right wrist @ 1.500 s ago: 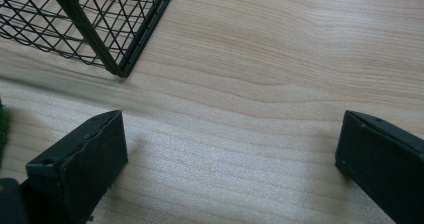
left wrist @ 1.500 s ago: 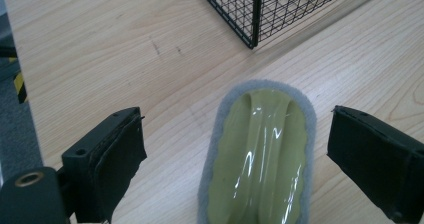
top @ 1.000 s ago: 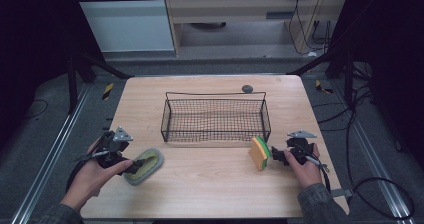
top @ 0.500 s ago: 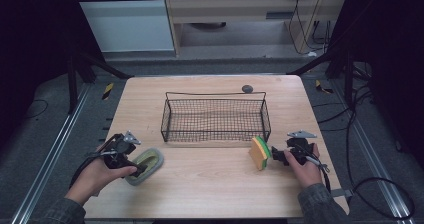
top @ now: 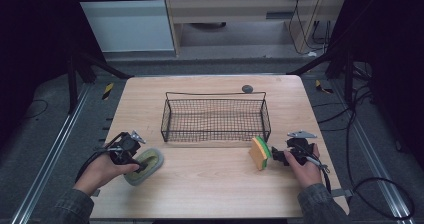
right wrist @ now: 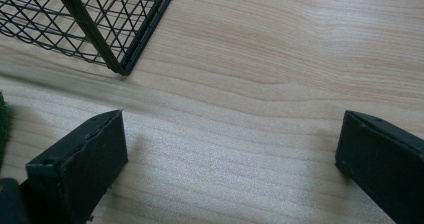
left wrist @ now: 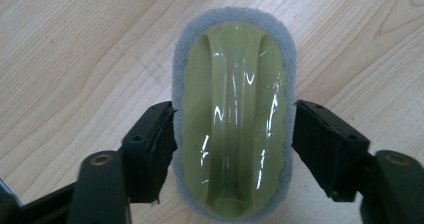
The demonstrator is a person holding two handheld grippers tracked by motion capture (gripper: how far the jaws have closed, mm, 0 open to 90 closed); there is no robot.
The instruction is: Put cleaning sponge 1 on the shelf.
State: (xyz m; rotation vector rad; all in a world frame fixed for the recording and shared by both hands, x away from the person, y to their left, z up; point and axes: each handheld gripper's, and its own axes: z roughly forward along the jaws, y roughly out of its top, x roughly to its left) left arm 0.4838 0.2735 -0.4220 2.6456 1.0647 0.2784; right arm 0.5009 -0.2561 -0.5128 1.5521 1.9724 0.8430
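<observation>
Near the surface's front-left corner, the left tool straddles the oval scrubber, its 2 jaws at either flank, barely apart from it and not clamped. Toward the front-right edge, the right tool gapes wide over bare wood, the yellow-green sponge just beside it, by the wire basket.

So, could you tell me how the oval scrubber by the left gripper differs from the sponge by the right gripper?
The oval scrubber is pale green with a grey pad rim; the sponge is yellow with a green layer. The scrubber lies flat, while the sponge stands on edge. The left gripper's open jaws straddle the scrubber; the right gripper is open just beside the sponge. Both rest on the wooden table, outside the wire basket.
</observation>
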